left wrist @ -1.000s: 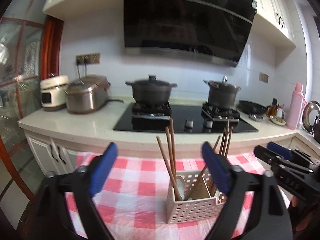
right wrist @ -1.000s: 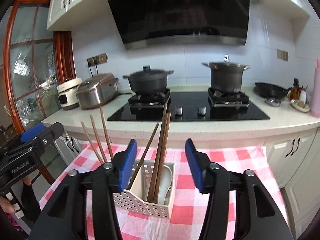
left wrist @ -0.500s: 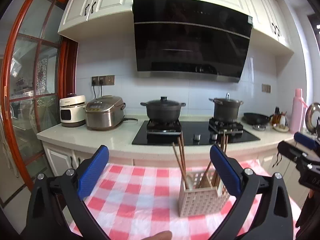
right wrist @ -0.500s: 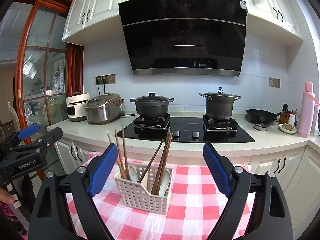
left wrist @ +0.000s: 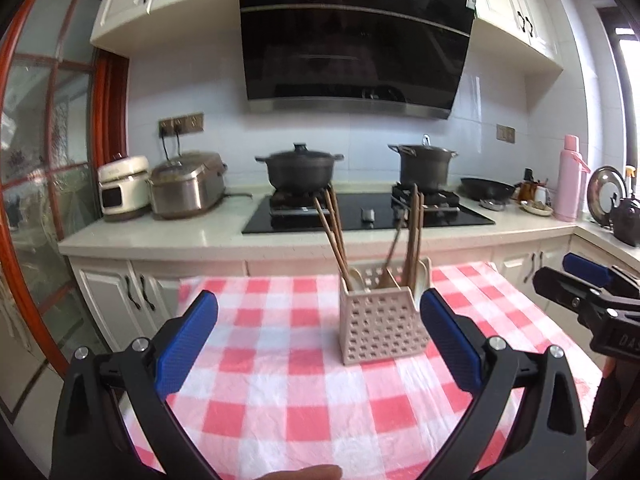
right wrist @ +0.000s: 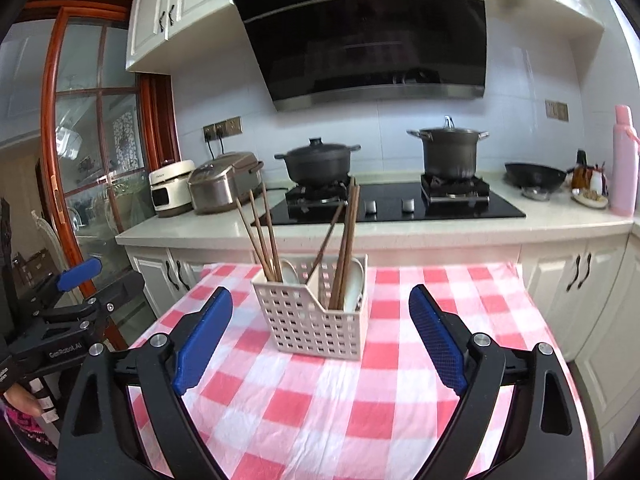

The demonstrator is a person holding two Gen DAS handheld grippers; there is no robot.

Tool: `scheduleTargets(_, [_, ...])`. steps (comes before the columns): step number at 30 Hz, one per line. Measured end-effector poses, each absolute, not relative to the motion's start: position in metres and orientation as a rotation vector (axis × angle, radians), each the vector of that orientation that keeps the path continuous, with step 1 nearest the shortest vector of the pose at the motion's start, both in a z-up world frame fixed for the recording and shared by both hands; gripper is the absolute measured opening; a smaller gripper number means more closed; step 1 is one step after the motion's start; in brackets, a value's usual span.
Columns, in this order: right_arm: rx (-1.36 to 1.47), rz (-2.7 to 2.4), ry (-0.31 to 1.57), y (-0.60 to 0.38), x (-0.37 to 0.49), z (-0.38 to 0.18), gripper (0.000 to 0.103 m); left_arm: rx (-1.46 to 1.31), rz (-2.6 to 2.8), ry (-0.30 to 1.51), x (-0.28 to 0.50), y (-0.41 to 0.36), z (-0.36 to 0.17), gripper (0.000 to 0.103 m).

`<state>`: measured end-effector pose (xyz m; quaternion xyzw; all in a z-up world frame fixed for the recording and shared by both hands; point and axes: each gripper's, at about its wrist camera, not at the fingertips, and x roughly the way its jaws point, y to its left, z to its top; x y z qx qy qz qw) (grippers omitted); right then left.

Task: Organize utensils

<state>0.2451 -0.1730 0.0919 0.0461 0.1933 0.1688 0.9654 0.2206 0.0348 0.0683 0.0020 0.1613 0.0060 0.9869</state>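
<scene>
Utensils stand upright in the holder, both tools apart and empty

Left wrist view: utensil holder sits mid-desk, ahead-right of left tool. Right wrist view: chopsticks rise vertically just ahead-left of right tool, seemingly nearer

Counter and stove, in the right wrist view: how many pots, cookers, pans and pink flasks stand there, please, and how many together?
pots: 2
cookers: 2
pan: 1
flask: 1
total: 6
</scene>
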Motion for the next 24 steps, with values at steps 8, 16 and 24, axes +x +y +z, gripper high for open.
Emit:
scheduleTargets(8, [0.082, 0.33, 0.401, -0.1727, 0.243, 0.0877, 0.084, 0.005, 0.005, 0.332, 0.2234, 0.0269, 0.0612, 0.098])
scheduleTargets(16, [0.087, 0.328, 0.405, -0.1751, 0.2434, 0.0865, 0.084, 0.007, -0.003, 0.332, 0.2227, 0.0249, 0.0619, 0.098])
scheduleTargets(24, [0.084, 0.335, 0.402, -0.1728, 0.2415, 0.0867, 0.084, 0.0, -0.01, 0.335, 0.2217, 0.0252, 0.0636, 0.098])
